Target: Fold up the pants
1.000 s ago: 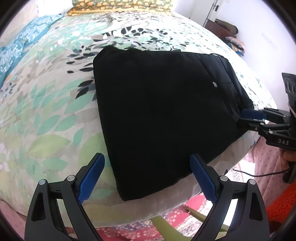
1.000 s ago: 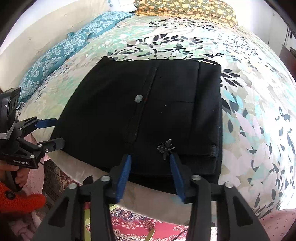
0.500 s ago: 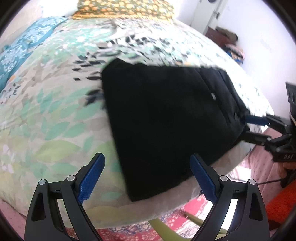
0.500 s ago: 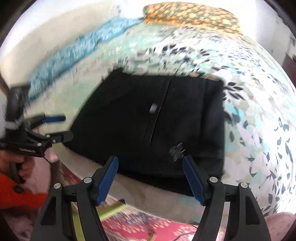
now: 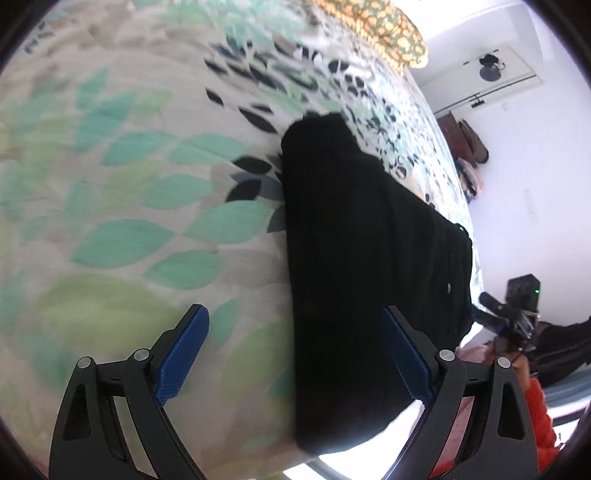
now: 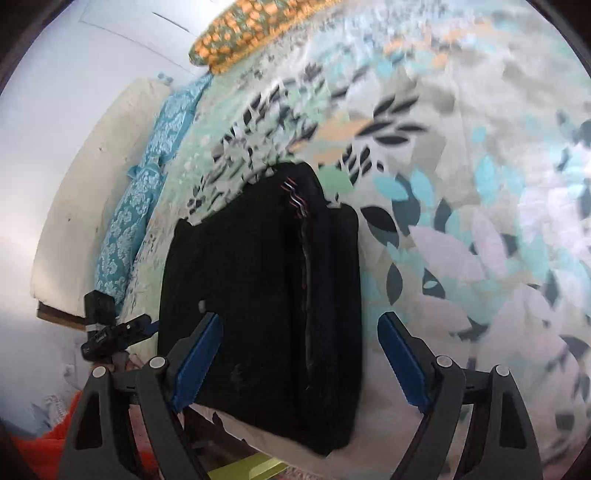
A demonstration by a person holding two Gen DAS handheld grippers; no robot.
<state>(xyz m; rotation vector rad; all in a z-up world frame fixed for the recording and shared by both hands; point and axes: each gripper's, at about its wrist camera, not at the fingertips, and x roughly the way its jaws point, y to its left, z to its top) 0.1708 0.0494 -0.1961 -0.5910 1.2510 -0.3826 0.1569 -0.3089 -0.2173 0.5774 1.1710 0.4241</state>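
Left tongs are spread wide with nothing between the blue pads, hanging just over the near edge of the bed; one pad sits over the leafy bedspread, the other over the black pants. Right tongs are the same deal, gaping wide and gripping nothing, straddling the near end of the pants from the other side. The pants are folded into a thick rectangular stack lying flat right at the near edge of the bed, with one corner poking a bit past it. From the right wrist view you can see a seam with some light stitching running along the top layer. Further back, a teal patterned pillow lies along the left edge of the bed, and an orange-and-green floral pillow sits at the far end.
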